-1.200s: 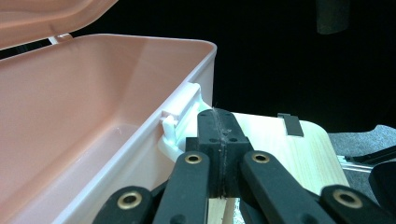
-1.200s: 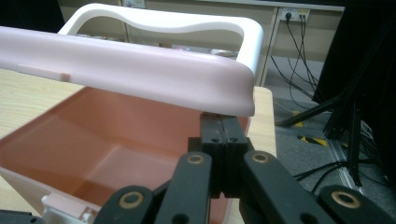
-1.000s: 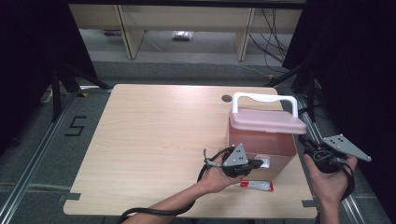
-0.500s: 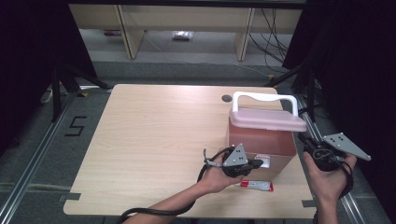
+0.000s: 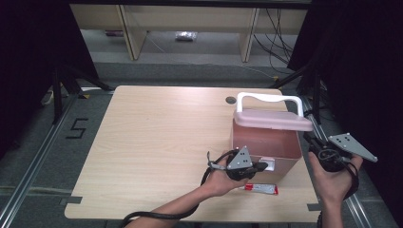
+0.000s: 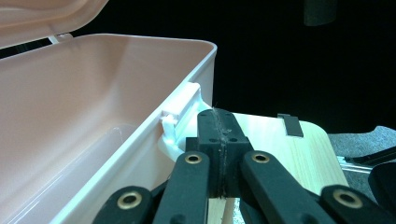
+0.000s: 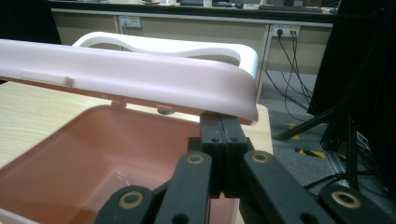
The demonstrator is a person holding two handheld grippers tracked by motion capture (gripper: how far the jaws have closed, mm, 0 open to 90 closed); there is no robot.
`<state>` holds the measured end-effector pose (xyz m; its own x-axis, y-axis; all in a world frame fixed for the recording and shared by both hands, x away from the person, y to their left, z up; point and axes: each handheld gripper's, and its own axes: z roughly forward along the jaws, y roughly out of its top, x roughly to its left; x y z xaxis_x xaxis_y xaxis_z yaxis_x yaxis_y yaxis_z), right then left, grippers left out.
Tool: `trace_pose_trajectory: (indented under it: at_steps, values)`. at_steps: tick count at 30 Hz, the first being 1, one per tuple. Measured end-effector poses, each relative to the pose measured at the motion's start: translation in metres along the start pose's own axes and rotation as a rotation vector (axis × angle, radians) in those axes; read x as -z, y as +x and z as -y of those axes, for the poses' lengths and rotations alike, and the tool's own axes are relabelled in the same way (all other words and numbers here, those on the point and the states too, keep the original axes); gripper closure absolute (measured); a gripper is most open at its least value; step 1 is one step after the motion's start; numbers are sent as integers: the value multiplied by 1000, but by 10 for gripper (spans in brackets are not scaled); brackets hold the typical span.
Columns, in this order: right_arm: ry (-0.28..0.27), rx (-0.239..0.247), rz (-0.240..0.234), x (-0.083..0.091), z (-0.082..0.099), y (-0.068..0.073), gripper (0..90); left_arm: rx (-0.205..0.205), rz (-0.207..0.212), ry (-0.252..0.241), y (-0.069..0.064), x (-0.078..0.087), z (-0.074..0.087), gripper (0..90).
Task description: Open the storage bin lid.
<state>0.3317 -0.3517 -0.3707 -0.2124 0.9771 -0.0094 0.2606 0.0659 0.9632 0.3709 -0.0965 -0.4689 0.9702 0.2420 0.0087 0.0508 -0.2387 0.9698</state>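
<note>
1. High view: a pink plastic storage box with a white carry handle (image 5: 266, 140) stands at the right of the pale wooden table (image 5: 157, 137), its hinged pink lid (image 5: 272, 118) raised. The left gripper (image 5: 260, 166) sits at its front wall beside a small red-and-white tube (image 5: 260, 189); the right gripper (image 5: 313, 142) sits at its right side.
2. Left gripper view: jaws pressed together on nothing, just beside the white front latch (image 6: 180, 112).
3. Right gripper view: jaws closed and empty, their tips under the lid's edge. The box looks light, stiff and smooth; the rim or handle seems the safest hold.
</note>
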Motion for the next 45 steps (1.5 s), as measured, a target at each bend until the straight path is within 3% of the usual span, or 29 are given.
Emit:
trace_pose_trajectory:
  at_steps: [11, 18, 21, 25, 28, 31, 45]
  values:
    - [-9, -17, 10, -5, -1, 0, 900, -4, 3, 4, 0, 0, 0, 897]
    - [-20, 9, 18, -12, -2, -1, 900, -5, 3, 4, 0, 0, -1, 897]
    - [-11, -24, 16, -13, -4, 1, 900, -5, 3, 4, 0, 0, -1, 897]
    - [-17, 0, 22, -17, -4, -1, 900, -5, 3, 5, 0, 0, -1, 897]
    - [-15, -16, 23, -20, -3, 1, 900, -5, 2, 4, 0, 0, 0, 897]
    - [-18, 5, 29, -24, -2, 0, 900, -3, 2, 3, 0, 0, -1, 897]
    - [-25, -2, 48, -32, -5, -1, 900, -4, 4, 6, 0, 0, -1, 897]
